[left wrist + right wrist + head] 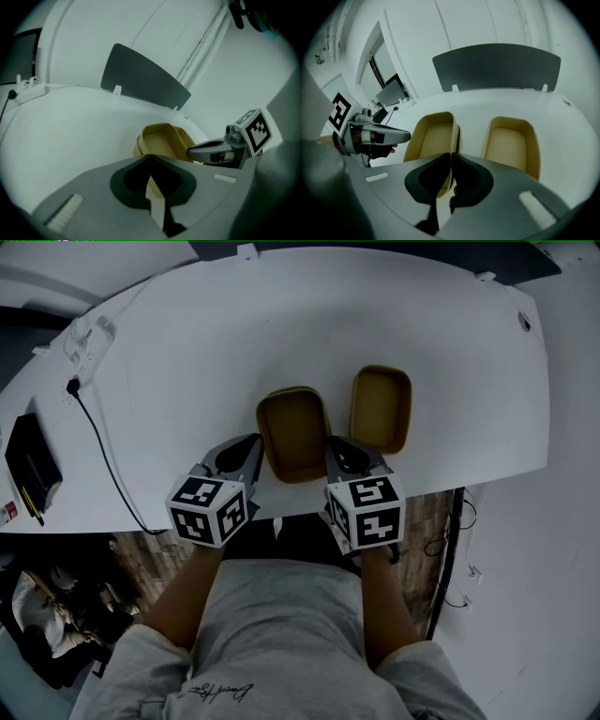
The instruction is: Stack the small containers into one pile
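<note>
Two tan oblong containers lie on the white table (187, 371). The nearer container (293, 432) (161, 140) (433, 136) shows a double rim, as if one sits nested in another. The second container (381, 409) (511, 145) lies apart to its right, empty. My left gripper (255, 456) (154, 190) is shut on the near container's left wall, a cream strip of rim showing between its jaws. My right gripper (336, 456) (451, 171) is shut on the right wall of that same container. Each gripper appears in the other's view: right gripper (213, 151), left gripper (386, 137).
A black cable (103, 460) runs across the table's left part from a white power strip (82, 338). A black box (30, 457) sits at the left edge. A dark panel (497, 65) stands at the table's far edge. The front edge lies just under both grippers.
</note>
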Motion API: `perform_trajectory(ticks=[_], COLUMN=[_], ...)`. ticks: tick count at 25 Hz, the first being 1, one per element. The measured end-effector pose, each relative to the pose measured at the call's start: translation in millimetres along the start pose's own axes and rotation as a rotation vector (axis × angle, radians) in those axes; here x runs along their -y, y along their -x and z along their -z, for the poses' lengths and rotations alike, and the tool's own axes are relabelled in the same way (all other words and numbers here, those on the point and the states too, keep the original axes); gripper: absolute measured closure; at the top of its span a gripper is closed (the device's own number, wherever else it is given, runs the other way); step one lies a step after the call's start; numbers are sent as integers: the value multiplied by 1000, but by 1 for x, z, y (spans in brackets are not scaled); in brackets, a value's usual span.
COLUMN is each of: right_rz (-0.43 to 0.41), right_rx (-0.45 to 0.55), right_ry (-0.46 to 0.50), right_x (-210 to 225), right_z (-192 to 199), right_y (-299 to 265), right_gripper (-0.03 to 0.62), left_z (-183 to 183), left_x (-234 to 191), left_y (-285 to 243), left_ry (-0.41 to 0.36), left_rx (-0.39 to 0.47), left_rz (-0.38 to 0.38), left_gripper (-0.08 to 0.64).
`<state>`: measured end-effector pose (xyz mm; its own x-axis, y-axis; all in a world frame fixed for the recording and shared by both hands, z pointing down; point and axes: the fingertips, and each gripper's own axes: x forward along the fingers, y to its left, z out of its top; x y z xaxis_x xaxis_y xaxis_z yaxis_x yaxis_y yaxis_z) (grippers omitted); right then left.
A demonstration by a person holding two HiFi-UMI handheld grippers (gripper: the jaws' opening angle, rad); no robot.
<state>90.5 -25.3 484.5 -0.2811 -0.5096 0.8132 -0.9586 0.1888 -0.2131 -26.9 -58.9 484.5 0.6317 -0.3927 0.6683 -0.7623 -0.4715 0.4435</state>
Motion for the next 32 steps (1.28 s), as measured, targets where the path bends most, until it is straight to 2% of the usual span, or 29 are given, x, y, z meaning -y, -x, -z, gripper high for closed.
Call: perform_trajectory(ticks=[4, 9, 22, 24, 27, 32], right_rz=[-44, -61, 9, 9, 1, -4], right_rx=[-22, -64, -96, -91, -78, -34], right_ry=[-52, -69, 17, 16, 5, -12], right_x=[0, 3, 7, 8, 8, 7], right_z=[1, 10, 15, 15, 15, 9], right_y=[4, -2, -10, -9, -6, 4], right_gripper=[561, 561, 545, 540, 499, 495], left_z=[3, 12, 13, 11, 9, 9], left_x=[4, 1, 0, -1, -3, -3], left_y=[4, -2, -8, -5, 1, 9], left_ry=[49, 52, -21, -28, -36, -36], left_rx=[-46, -100, -100, -90, -77, -64], left_rz=[48, 69, 40, 35, 31, 46], left_gripper=[558, 558, 558, 558, 551, 515])
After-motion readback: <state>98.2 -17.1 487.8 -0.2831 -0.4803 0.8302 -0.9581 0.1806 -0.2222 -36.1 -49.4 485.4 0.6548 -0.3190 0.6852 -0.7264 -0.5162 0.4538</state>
